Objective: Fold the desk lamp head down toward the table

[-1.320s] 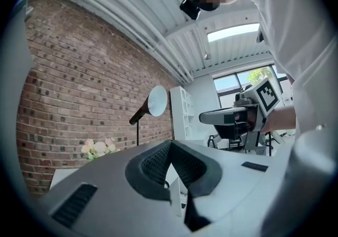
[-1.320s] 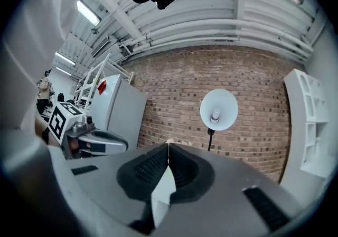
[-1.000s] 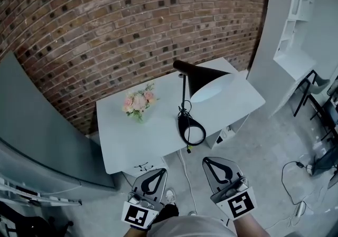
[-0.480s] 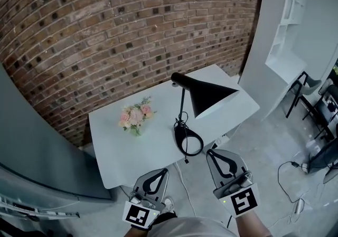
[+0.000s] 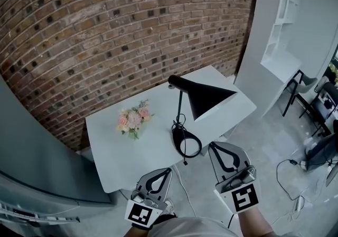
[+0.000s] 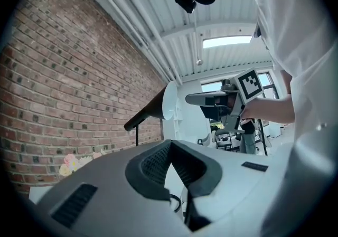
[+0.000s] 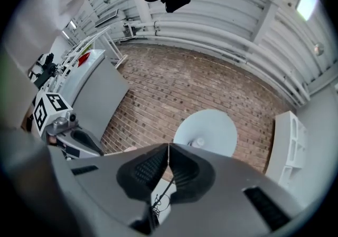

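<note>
The lamp (image 5: 186, 120) stands on the bench (image 5: 121, 151) near the middle of its front edge, with its ring base (image 5: 186, 141) almost at that edge. Its black cone head (image 5: 206, 100) is up on the stem, opening toward the bench's right front corner. The head has not been tipped down, so the fold is not yet begun. A small bunch of flowers (image 5: 131, 121) lies left of the lamp, apart from it. Off the front edge, the left tongs (image 5: 168, 170) and the right tongs (image 5: 212, 146) are both held level with their jaws pressed together and nothing between them. Over the last second both have come up and closer to the bench. The right tongs now sit just beside the base in the head view and look straight into the white inside of the head in the right gripper view. This reads as the approach. The right tongs seem lined up to reach the head, and they would have to open before they could grip it.
</note>
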`<state>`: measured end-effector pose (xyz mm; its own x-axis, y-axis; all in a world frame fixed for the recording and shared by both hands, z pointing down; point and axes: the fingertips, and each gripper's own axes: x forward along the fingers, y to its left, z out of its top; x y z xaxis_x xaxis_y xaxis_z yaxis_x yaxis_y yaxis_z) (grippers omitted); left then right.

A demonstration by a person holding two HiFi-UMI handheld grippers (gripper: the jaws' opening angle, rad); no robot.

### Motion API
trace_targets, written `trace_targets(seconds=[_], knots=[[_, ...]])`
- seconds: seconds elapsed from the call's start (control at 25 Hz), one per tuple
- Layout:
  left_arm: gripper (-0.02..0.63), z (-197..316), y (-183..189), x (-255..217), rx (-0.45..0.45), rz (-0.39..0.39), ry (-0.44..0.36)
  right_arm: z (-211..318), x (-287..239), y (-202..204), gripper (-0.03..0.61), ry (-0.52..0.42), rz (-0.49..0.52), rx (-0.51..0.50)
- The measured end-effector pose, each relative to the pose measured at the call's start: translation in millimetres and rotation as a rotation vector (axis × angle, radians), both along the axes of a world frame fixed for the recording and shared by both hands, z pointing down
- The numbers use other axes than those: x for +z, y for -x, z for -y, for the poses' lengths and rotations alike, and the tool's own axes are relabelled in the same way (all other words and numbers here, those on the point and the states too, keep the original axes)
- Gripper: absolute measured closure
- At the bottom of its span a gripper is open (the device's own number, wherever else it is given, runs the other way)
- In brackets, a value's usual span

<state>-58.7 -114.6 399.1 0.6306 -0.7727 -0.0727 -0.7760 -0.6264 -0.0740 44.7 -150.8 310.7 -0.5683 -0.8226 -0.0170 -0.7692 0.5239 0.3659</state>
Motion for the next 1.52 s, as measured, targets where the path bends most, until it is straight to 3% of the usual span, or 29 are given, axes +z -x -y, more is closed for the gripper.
trace_targets(seconds=[0.28, 0.48, 0.76, 1.2, 1.52], knots=[[0.606, 1.6, 0.3, -1.3, 0.011, -0.006, 0.003, 10.5, -20.7, -0.7, 0.558, -0.08, -0.07, 0.026], [0.606, 2.2, -4.4, -0.6, 0.026, 0.0, -0.005, 18.0, -38.3, -1.2, 0.558, -0.172, -0.174, 0.006], [0.606, 6.4, -2.1, 0.5, 0.017, -0.019, 0.007, 23.6, -55.1, 2.2, 0.552, -0.213, -0.189, 0.008], [0.606, 8.6, -5.5, -0.3, 0.031, -0.02, 0.008, 28.9, -80.4, 12.4, 0.442, -0.291, -0.234, -0.023], [0.606, 9.9, -1.6, 0.8, 0.027, -0.022, 0.013, 36.0, -94.3, 24.7, 0.44, -0.351, -0.26, -0.044]])
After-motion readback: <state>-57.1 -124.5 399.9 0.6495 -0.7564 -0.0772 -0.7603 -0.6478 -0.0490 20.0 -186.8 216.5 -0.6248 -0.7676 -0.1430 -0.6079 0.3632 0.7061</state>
